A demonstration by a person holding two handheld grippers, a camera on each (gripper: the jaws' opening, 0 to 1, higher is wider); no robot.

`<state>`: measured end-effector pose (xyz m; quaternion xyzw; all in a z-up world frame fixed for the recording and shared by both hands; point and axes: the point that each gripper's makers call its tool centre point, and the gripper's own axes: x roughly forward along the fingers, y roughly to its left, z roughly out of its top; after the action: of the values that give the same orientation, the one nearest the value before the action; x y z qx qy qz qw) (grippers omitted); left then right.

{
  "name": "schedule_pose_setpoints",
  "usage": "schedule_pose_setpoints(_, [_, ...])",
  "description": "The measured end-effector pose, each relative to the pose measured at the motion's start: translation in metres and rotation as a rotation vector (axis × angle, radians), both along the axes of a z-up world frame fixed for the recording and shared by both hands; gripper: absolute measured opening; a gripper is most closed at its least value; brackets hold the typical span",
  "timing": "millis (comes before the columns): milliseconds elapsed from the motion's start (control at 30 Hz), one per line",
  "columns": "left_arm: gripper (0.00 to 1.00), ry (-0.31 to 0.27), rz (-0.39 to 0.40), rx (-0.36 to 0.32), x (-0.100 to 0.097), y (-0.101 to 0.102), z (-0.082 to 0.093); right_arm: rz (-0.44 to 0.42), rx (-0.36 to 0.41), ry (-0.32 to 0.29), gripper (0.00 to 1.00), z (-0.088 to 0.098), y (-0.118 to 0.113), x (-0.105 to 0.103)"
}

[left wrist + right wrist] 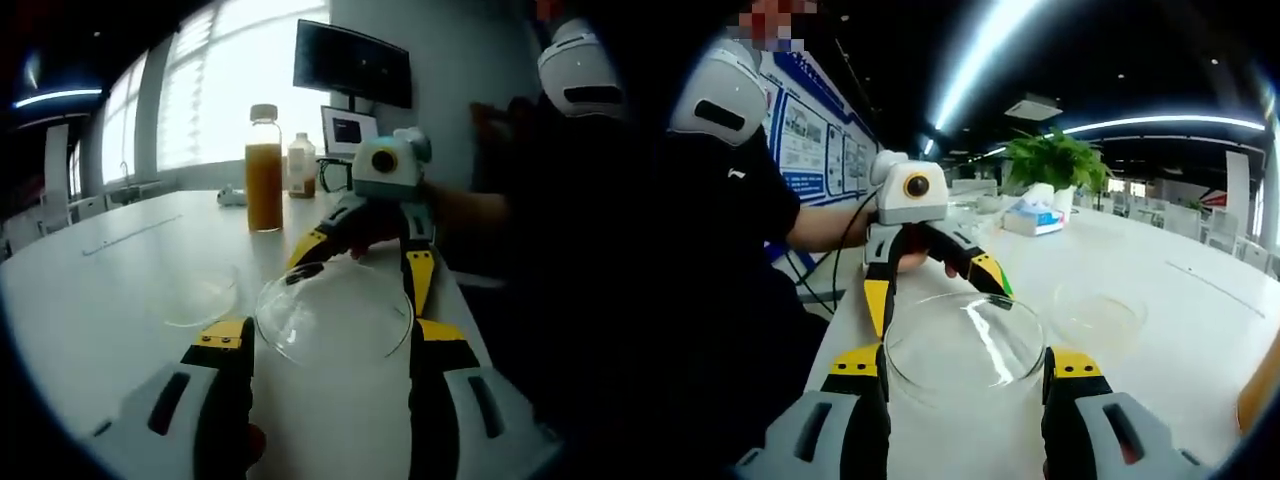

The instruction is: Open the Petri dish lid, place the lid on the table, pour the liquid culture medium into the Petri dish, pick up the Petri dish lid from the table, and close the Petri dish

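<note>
Two tongs: the left gripper and the right gripper are faced toward each other.
Jaws: each pair is spread wide and set against opposite sides of the Petri dish.
Dish look: clear, round and shallow, with ceiling light reflected across it; no liquid can be made out inside.
Dish place: held just above the table, between both tongs.
Nearby: a second clear dish is lain flat on the white tabletop.
Further: a bottle of orange liquid is stood upright, a smaller bottle behind it.
Room: a dark monitor, bright windows, a potted plant.
</note>
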<state>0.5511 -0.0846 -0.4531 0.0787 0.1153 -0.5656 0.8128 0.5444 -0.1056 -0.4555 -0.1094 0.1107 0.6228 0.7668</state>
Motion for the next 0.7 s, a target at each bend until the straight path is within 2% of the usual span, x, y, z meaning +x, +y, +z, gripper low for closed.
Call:
schedule_pose_setpoints(200, [0.54,0.01,-0.002,0.016,-0.003,-0.001,-0.004,0.004,-0.018,0.003,0.57,-0.004,0.001,-0.003])
schedule_pose_setpoints(333, [0.54,0.01,-0.008,0.019,-0.005,-0.002,-0.006,0.0,-0.021,0.03,0.57,-0.009,0.001,-0.006])
schedule_pose_setpoints(700, [0.54,0.027,-0.012,-0.004,-0.012,-0.003,-0.007,-0.006,-0.025,0.07,0.57,-0.012,0.0,-0.01])
